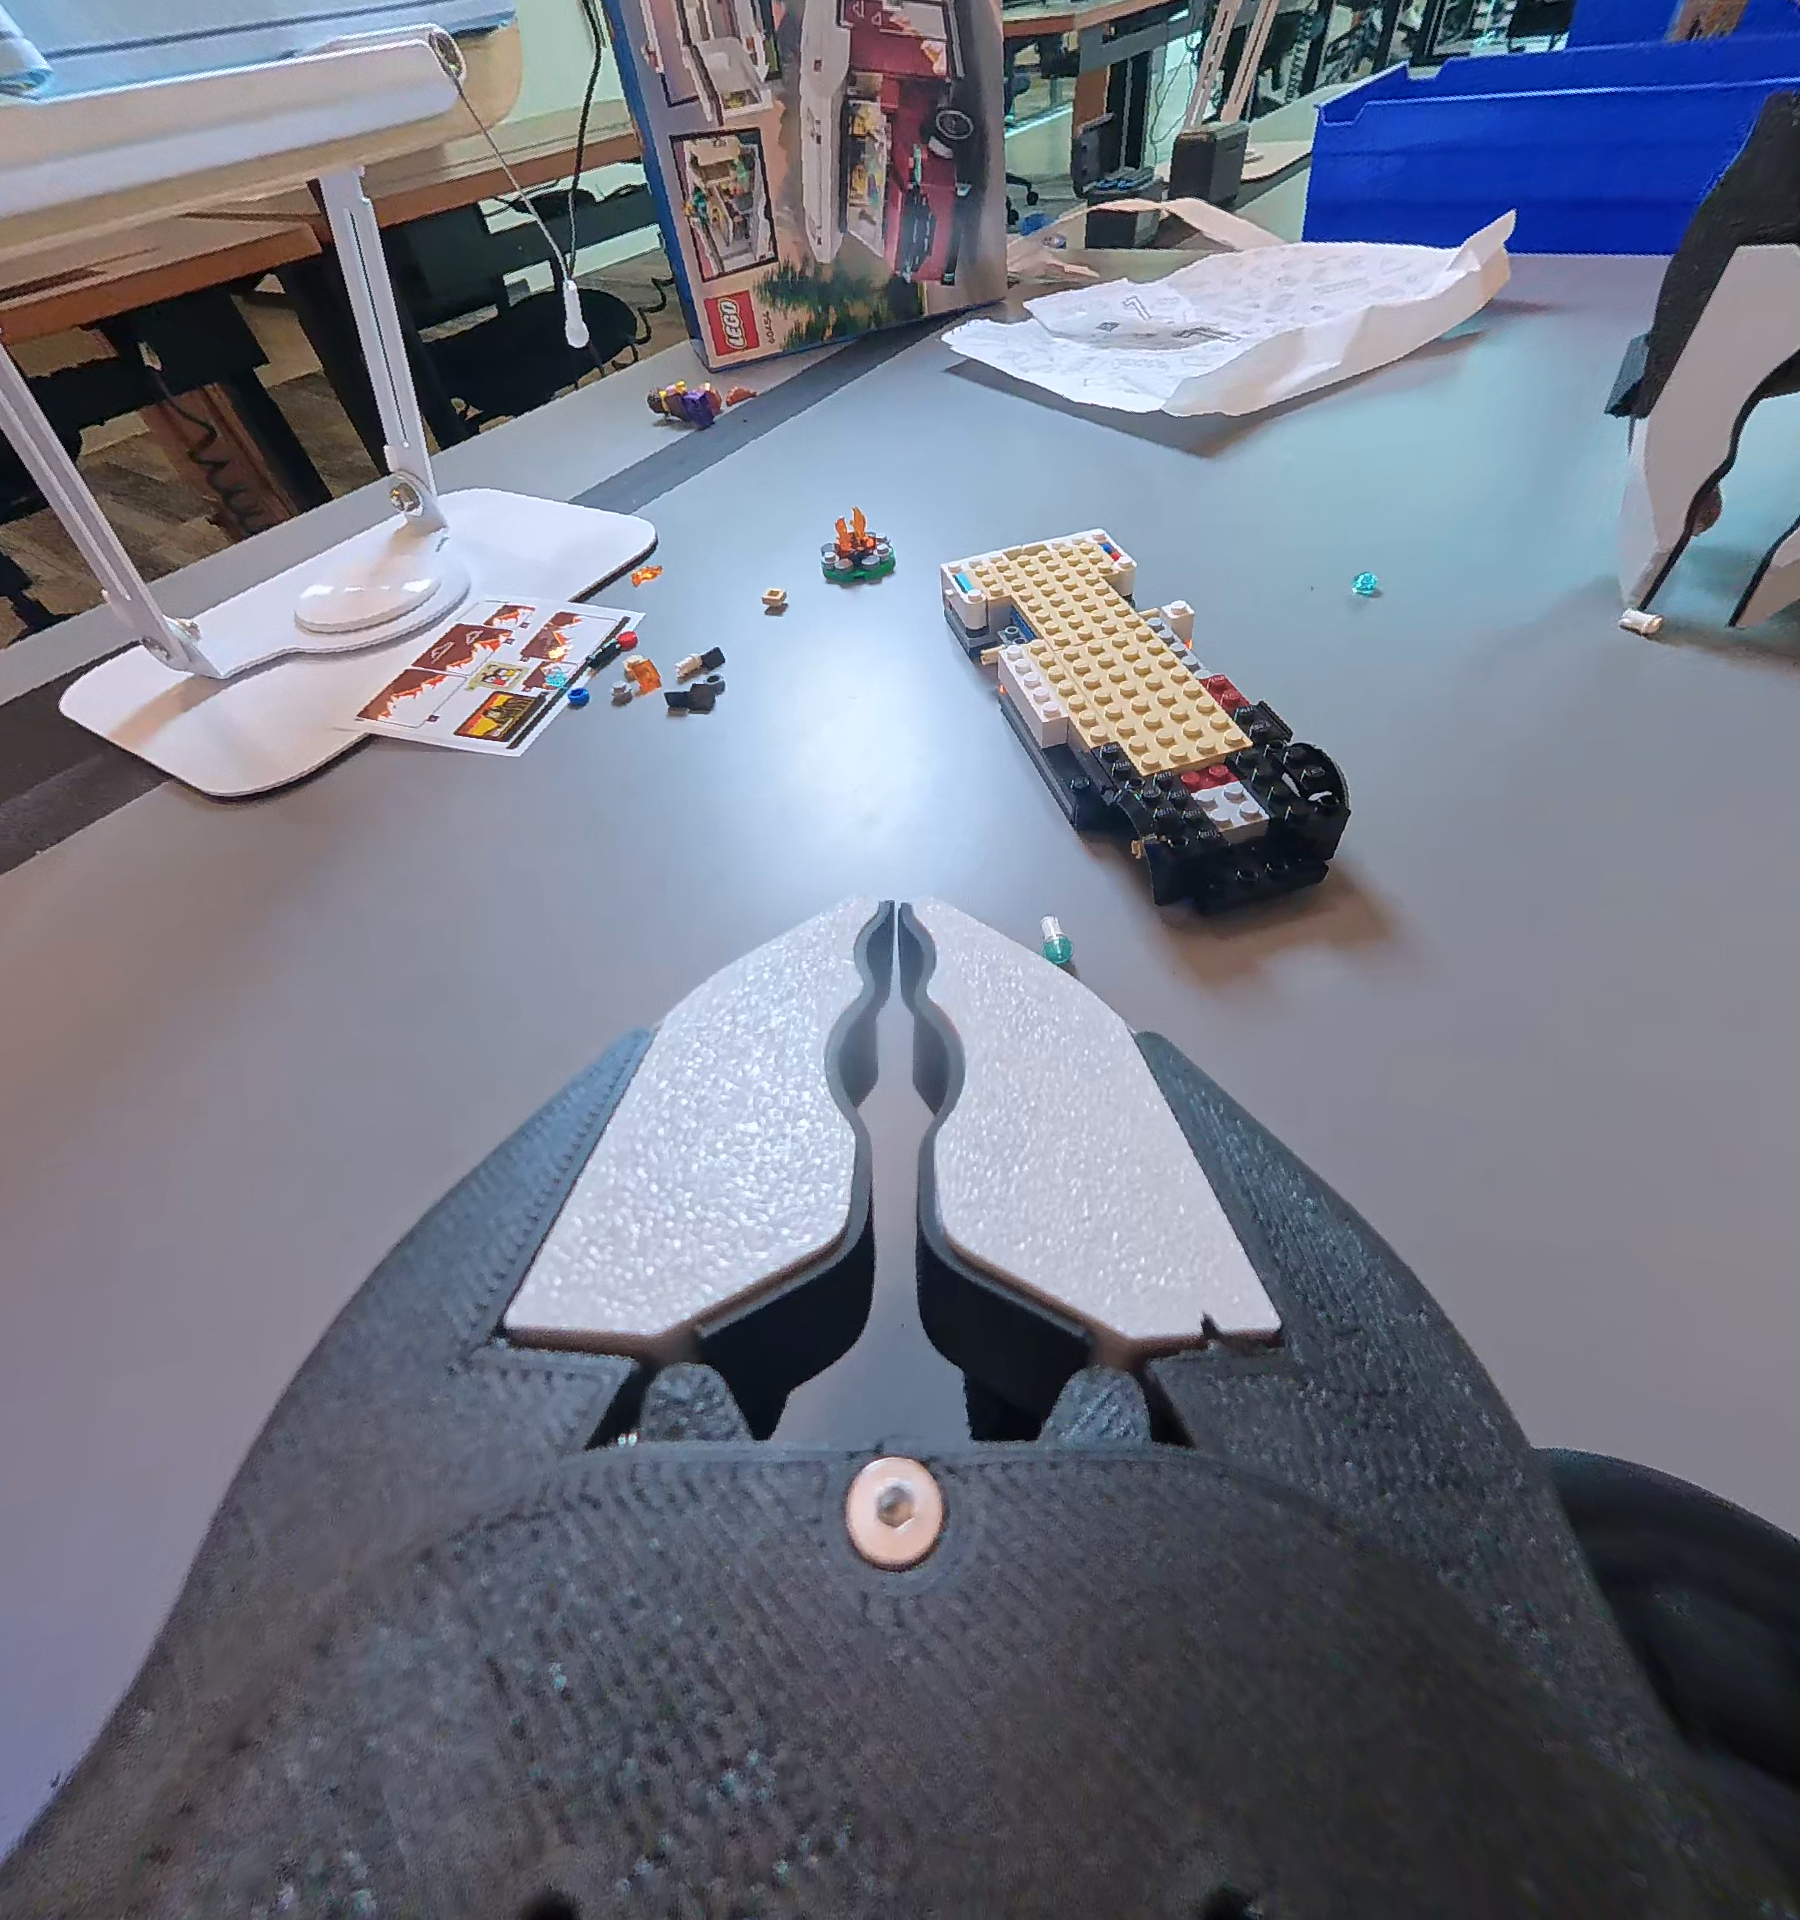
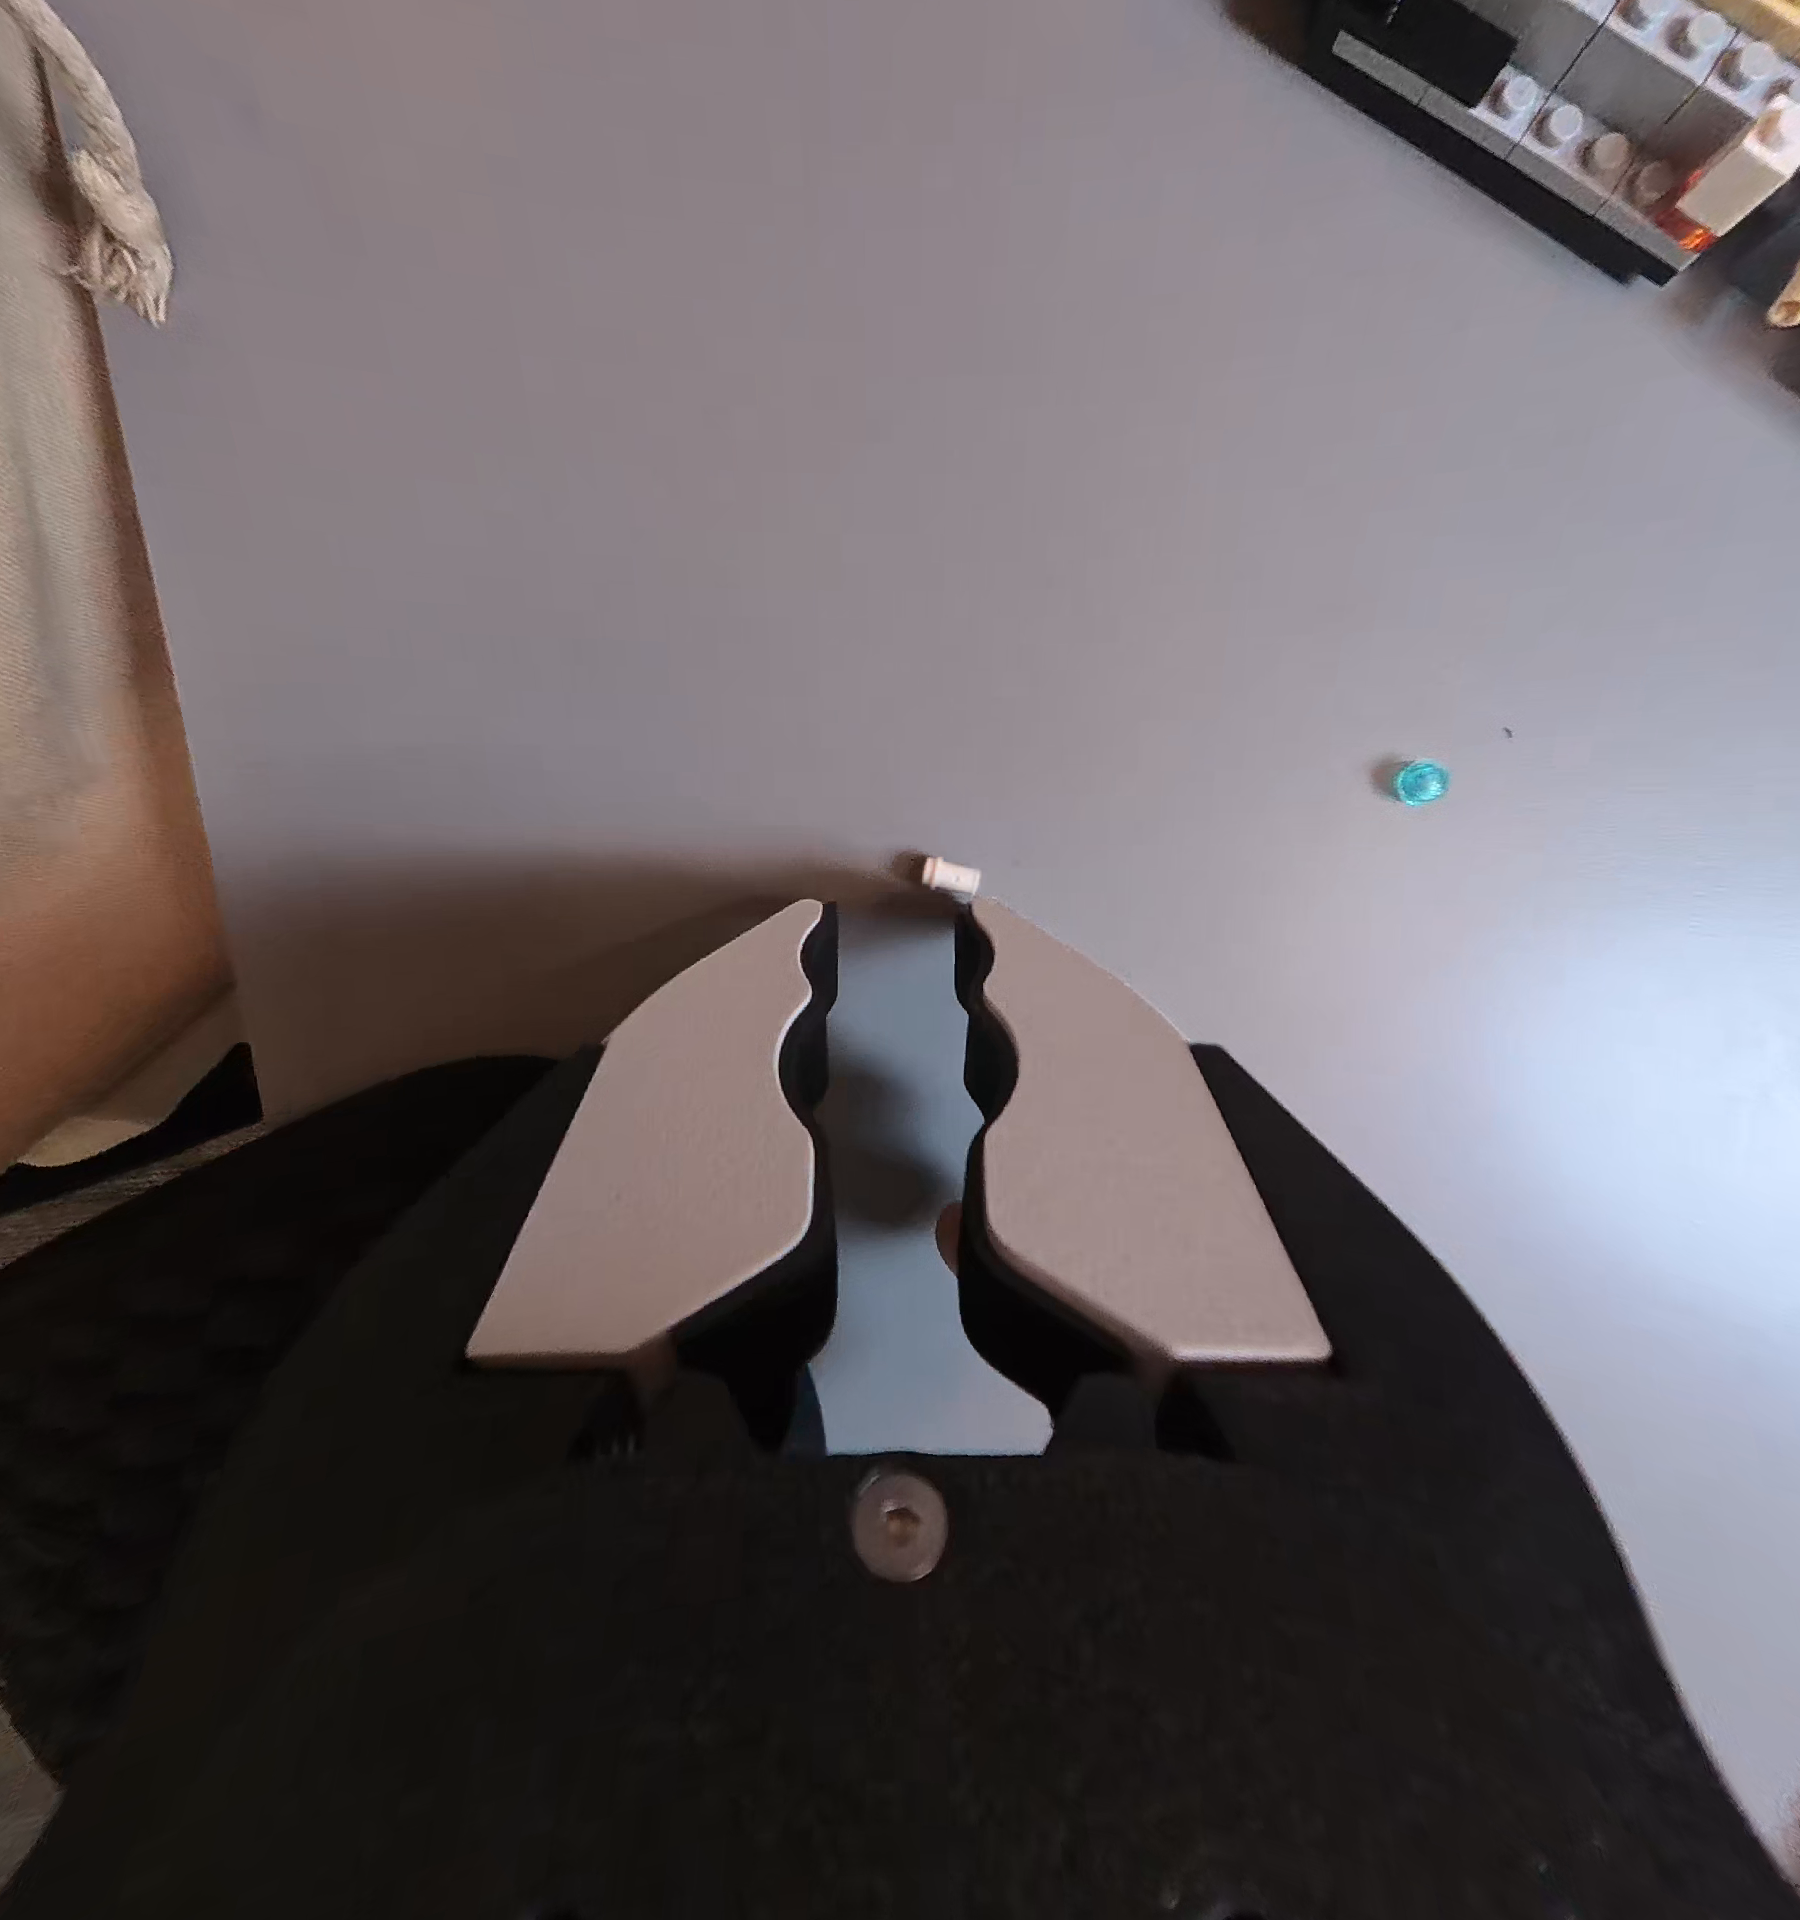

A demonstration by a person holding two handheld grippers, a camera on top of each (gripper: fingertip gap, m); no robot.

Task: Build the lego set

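The table (image 1: 667,935) is plain grey, and both grippers, the left gripper (image 1: 896,909) and right gripper (image 2: 894,909), have black ribbed bodies with pale grey, finely speckled finger plates. The brick model (image 1: 1135,717) is tan on top with white, red and light grey bricks over a black base, and near it lie a translucent teal stud (image 1: 1365,584), a small white peg (image 2: 950,875) and an orange flame piece (image 1: 856,540) on green. The lamp (image 1: 356,582) is white, the sticker sheet (image 1: 491,675) is brown and orange on white, and the bin (image 1: 1550,145) is bright blue.
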